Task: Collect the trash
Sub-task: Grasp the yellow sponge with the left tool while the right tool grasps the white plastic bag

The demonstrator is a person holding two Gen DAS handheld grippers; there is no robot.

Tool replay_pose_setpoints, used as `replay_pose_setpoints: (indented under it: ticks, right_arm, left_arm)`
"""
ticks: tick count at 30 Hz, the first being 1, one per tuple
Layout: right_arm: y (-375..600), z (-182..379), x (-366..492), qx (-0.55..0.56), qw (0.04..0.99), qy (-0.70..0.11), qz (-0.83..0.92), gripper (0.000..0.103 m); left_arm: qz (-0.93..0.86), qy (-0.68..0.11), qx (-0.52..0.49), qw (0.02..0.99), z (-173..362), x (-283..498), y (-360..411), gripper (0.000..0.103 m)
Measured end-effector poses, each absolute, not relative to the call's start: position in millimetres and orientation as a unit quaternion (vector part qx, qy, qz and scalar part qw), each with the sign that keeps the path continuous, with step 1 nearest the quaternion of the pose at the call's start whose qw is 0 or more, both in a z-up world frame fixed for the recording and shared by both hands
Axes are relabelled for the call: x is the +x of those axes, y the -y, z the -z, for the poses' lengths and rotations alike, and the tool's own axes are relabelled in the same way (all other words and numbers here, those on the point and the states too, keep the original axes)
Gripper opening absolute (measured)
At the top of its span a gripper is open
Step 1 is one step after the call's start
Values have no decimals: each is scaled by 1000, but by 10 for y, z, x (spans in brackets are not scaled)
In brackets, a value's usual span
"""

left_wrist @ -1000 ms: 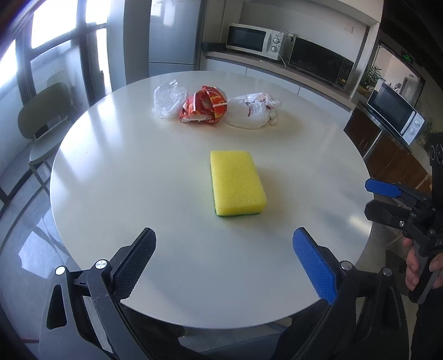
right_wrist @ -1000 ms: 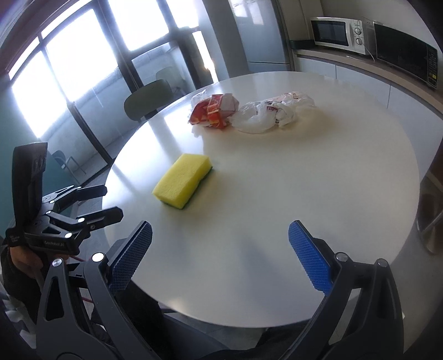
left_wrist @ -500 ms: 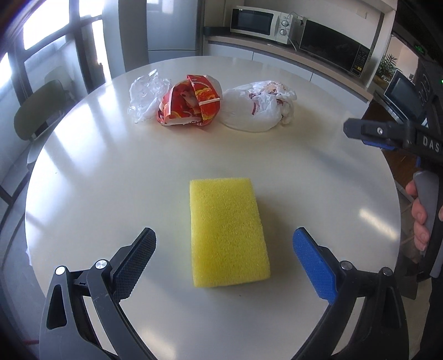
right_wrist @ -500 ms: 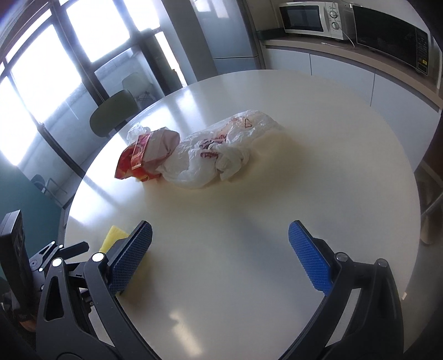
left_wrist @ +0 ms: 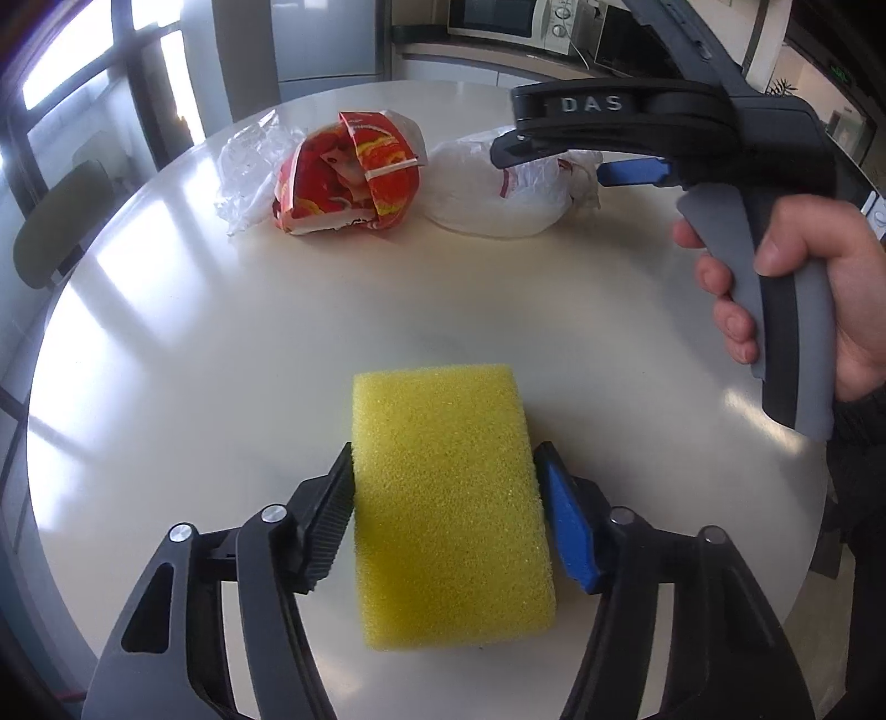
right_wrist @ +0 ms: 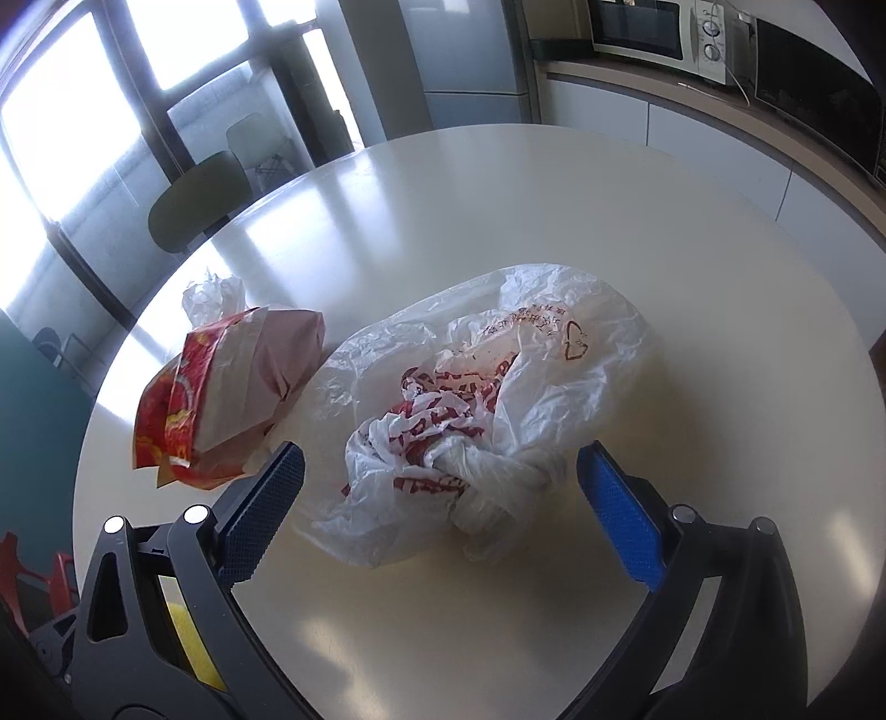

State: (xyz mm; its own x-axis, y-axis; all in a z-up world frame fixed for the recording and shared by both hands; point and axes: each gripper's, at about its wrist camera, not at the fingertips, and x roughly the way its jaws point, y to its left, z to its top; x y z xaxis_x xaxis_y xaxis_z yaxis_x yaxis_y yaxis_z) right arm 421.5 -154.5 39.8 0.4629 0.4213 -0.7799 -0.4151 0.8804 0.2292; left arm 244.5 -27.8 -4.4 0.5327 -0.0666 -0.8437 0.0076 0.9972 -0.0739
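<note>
A round white table [left_wrist: 166, 310] fills most of both views, and its top is glossy with reflections of the windows. Behind it stands a counter with a microwave oven [right_wrist: 645, 27], and a dark green chair [right_wrist: 196, 199] is at the far edge of the table, near the windows.

The trash lies in a row on the far part of the table. The biggest piece is a knotted white plastic bag with red print [right_wrist: 487, 410]. Just beside it, on its left, is a crumpled red and orange paper bag [left_wrist: 349, 177], and they seem to touch. A small clear plastic wrapper [left_wrist: 249, 166] lies against the other side of the paper bag.

A yellow sponge [left_wrist: 448, 498] lies flat on the near part of the table, well apart from the trash. The left gripper [left_wrist: 446, 512] is clenched on it: the black pad and the blue pad press its two long sides.

The right gripper [right_wrist: 443, 509] is spread wide, holding nothing. Its two blue pads stand on either side of the knotted end of the white bag, not touching it. In the left wrist view the person's right hand [left_wrist: 803, 288] holds the grey handle of this gripper above the table.
</note>
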Motion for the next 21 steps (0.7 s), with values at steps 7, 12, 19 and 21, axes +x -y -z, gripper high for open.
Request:
replay_pose_setpoints:
  ticks: [7, 12, 19, 21]
  right_arm:
    - [1470, -269, 4199, -25, 854, -461, -241, 56]
    - [1623, -299, 4152, -7, 855, -461, -238, 44]
    - [1775, -506, 3883, -6, 864, -441, -241, 43]
    - [1827, -591, 3787, -5, 868, -435, -240, 43]
  left_arm:
    - [35, -475, -35, 879, 51, 2400, 241, 54]
    - [35, -465, -44, 884, 19, 2398, 224, 53]
    - [27, -446, -45, 893, -149, 2234, 135, 53]
    - [23, -439, -45, 897, -222, 2173, 105, 53]
